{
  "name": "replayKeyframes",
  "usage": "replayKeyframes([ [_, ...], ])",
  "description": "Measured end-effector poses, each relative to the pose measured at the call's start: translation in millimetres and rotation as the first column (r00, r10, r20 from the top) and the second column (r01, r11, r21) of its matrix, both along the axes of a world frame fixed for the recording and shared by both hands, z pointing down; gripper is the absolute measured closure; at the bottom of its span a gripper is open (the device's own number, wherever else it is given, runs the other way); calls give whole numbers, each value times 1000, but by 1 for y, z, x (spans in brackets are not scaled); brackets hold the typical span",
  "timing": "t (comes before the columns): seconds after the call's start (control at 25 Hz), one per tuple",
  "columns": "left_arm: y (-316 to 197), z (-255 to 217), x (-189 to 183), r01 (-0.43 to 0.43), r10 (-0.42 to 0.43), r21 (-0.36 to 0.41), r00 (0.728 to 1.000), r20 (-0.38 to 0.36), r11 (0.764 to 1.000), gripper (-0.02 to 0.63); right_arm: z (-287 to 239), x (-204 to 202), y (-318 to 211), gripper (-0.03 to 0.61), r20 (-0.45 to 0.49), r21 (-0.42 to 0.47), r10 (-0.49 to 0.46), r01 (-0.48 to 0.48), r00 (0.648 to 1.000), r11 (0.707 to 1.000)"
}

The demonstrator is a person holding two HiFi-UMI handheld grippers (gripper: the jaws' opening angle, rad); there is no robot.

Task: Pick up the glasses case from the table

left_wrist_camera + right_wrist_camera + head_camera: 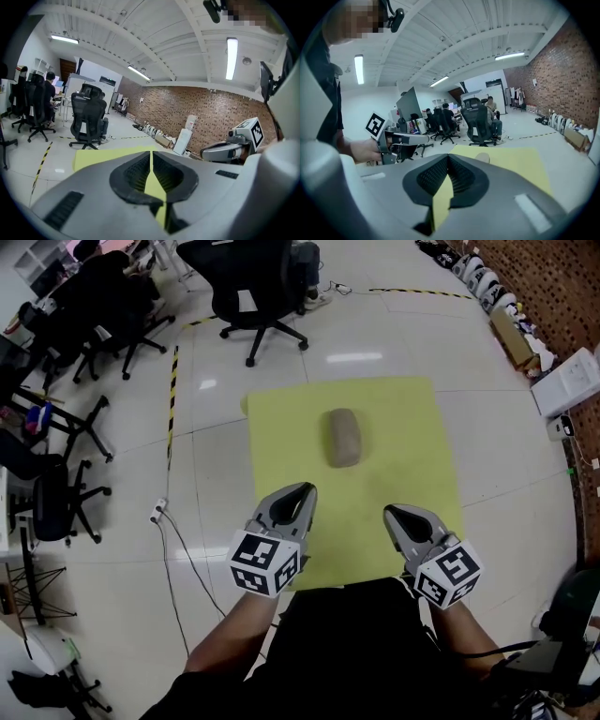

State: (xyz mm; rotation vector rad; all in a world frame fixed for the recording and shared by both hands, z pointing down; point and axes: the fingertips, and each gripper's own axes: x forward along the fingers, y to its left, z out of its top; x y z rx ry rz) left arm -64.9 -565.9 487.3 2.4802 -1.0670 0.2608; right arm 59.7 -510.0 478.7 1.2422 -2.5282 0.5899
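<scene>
From the head view, the glasses case (pixel 344 437) lies lengthwise in the middle of the yellow table (pixel 403 418), well ahead of both grippers. The left gripper (pixel 304 490) and the right gripper (pixel 390 513) are held side by side over the near edge of the table, both pointing towards the case and touching nothing. A black office chair (pixel 251 285) stands on the shiny floor (pixel 216 474) beyond the table. In the left gripper view, the jaws are pressed together at their tips with nothing between them. Only the yellow table shows past them, and the right gripper is off to the right in front of a brick wall (pixel 220 112). In the right gripper view, that gripper's jaws are likewise closed and empty. The case (pixel 483 158) shows as a small rounded bump on the table just beyond their tips, slightly to the right.
</scene>
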Motion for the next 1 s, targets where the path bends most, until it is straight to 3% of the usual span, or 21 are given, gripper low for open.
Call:
replayKeyframes([
  [0.44, -53, 56, 45, 19, -7, -82, 990, 144, 996, 512, 48, 38, -42, 575, 29, -59, -14, 16, 999, 998],
  [0.76, -99, 129, 78, 61, -10, -214, 973, 231, 975, 336, 81, 57, -50, 575, 48, -118, -33, 39, 998, 992],
  [1.0, -131, 189, 94, 128, -41, -358, 969, 242, 925, 189, 96, 62, -50, 575, 77, -142, -46, 57, 996, 988],
])
